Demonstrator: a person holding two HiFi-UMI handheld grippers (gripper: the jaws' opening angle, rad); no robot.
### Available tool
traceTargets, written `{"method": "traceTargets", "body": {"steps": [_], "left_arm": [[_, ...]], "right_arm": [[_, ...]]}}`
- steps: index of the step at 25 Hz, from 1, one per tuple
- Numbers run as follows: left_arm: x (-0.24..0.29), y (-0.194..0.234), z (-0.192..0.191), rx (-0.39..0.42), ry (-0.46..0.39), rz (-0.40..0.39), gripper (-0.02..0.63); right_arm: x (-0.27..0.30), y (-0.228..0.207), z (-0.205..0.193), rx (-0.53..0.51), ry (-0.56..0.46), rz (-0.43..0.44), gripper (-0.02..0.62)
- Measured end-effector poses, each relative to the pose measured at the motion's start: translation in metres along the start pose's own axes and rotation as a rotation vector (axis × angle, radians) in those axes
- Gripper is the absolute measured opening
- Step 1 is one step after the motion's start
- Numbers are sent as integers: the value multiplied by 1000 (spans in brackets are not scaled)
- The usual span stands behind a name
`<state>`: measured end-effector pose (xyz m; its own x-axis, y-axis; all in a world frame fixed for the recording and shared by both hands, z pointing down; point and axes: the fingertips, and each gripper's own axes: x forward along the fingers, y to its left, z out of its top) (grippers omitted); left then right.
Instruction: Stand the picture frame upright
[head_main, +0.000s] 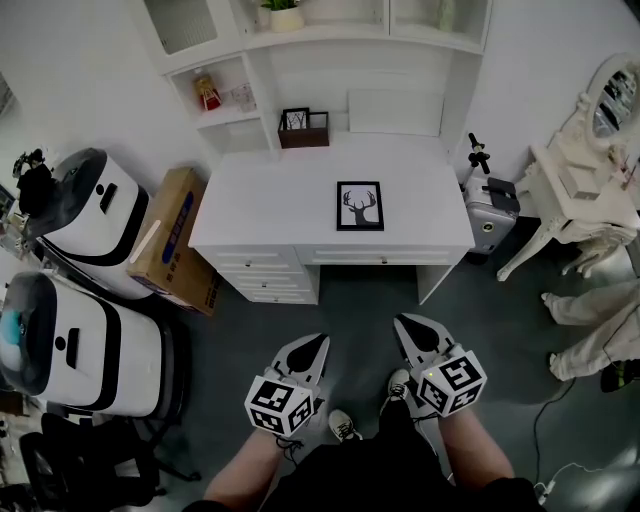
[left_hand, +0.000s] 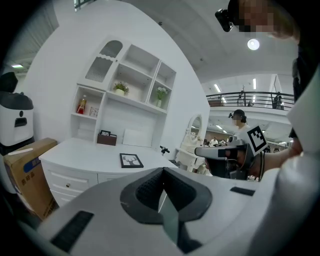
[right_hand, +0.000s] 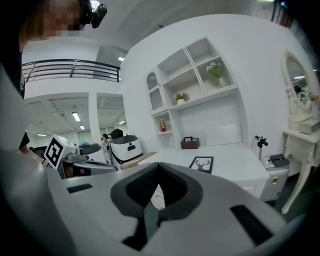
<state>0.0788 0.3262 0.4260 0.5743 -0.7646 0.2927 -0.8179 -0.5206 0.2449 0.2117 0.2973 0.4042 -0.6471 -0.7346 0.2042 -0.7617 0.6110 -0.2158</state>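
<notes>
The picture frame (head_main: 360, 205) is being shown flat on the desk (head_main: 260, 200), long axis front-to-back; the left gripper (head_main: 316, 342) and right gripper (head_main: 407, 323) are being held closed, empty.

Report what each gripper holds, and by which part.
Nothing: left gripper and right gripper are shut, empty; the black-framed deer picture lies flat on the white desk.

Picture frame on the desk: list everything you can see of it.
The picture frame is a portrait rectangle with a thin black border around a white print of a black antlered deer head. It lies flat, face up, on the white desk, slightly right of centre and nearer the front edge. Only the desk touches it.
</notes>
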Motion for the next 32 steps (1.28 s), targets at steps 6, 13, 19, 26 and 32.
{"method": "traceTargets", "body": {"steps": [6, 13, 19, 26, 32], "left_arm": [[8, 2, 6, -6, -7, 13, 5], [30, 2, 14, -15, -12, 33, 5], [53, 2, 22, -28, -20, 61, 5], [77, 0, 26, -41, -20, 99, 5], [100, 1, 31, -50, -27, 132, 5]], "right_arm": [[5, -8, 6, -7, 6, 12, 3], [16, -30, 15, -16, 16, 37, 3], [25, -56, 21, -14, 24, 57, 3], [35, -84, 29, -14, 23, 88, 3], [46, -109, 33, -16, 27, 118, 3]]}}
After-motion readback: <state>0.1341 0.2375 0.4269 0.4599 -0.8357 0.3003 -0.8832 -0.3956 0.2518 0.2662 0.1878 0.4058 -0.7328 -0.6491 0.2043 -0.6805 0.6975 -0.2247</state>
